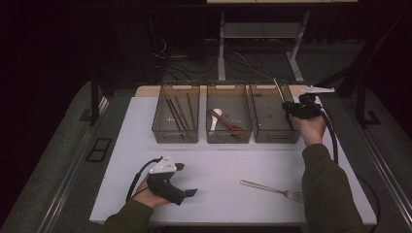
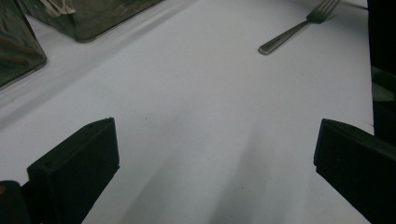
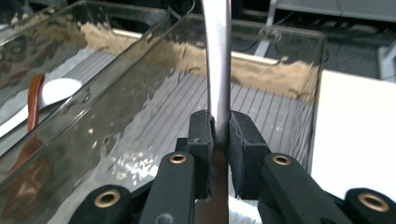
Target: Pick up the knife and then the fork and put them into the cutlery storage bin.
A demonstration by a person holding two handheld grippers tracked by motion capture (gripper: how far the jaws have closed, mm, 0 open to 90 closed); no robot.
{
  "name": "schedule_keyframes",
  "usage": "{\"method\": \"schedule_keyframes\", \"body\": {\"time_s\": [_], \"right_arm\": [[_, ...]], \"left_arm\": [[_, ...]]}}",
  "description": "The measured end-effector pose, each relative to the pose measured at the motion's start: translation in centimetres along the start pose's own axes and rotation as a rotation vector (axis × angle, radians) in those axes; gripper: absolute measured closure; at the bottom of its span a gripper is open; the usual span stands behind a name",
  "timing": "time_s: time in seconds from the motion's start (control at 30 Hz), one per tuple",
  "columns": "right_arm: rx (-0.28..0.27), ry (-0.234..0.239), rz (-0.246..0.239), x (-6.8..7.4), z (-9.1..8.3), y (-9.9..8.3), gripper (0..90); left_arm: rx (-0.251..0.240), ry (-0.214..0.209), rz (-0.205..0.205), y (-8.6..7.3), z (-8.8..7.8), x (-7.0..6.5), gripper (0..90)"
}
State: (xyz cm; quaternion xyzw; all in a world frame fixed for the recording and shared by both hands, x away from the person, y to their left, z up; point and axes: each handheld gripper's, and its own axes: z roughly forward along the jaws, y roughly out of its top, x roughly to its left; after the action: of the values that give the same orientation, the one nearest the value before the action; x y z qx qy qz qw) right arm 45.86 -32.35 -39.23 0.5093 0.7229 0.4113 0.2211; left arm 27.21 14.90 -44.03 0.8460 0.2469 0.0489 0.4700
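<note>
A person sorts cutlery into three clear bins on a white surface (image 1: 218, 165).

The right hand-held gripper (image 3: 221, 140) pinches a metal utensil (image 3: 218, 70) by its handle, upright over the rightmost bin (image 1: 274, 137) (which piece of cutlery cannot be told). The step in hand looks like lowering it in; next it likely needs tilting flat and releasing. The left hand-held gripper (image 2: 215, 163) rests near the front edge, jaws spread, nothing between. A fork (image 1: 272, 190) lies on the surface, waiting.
</note>
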Motion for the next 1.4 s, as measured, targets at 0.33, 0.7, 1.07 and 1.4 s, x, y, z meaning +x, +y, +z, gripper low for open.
{"method": "schedule_keyframes", "body": {"time_s": [0.33,0.7,1.07,1.4], "right_arm": [[0.076,0.033,-0.026,0.7,0.6,0.4,81.3],[0.028,0.103,0.021,0.6,-1.6,0.4,65.7],[-0.005,0.181,-0.021,2.0,-5.3,-0.6,45.5],[-0.054,0.216,-0.028,2.9,-7.7,-3.1,37.5]], "left_arm": [[0.005,0.001,0.001,0.0,0.0,-0.1,0.0],[0.0,0.003,0.0,0.0,0.0,-0.2,0.0],[0.009,0.007,0.006,0.0,0.0,-0.1,0.0],[0.009,0.004,0.004,0.0,0.0,-0.1,0.0]]}}
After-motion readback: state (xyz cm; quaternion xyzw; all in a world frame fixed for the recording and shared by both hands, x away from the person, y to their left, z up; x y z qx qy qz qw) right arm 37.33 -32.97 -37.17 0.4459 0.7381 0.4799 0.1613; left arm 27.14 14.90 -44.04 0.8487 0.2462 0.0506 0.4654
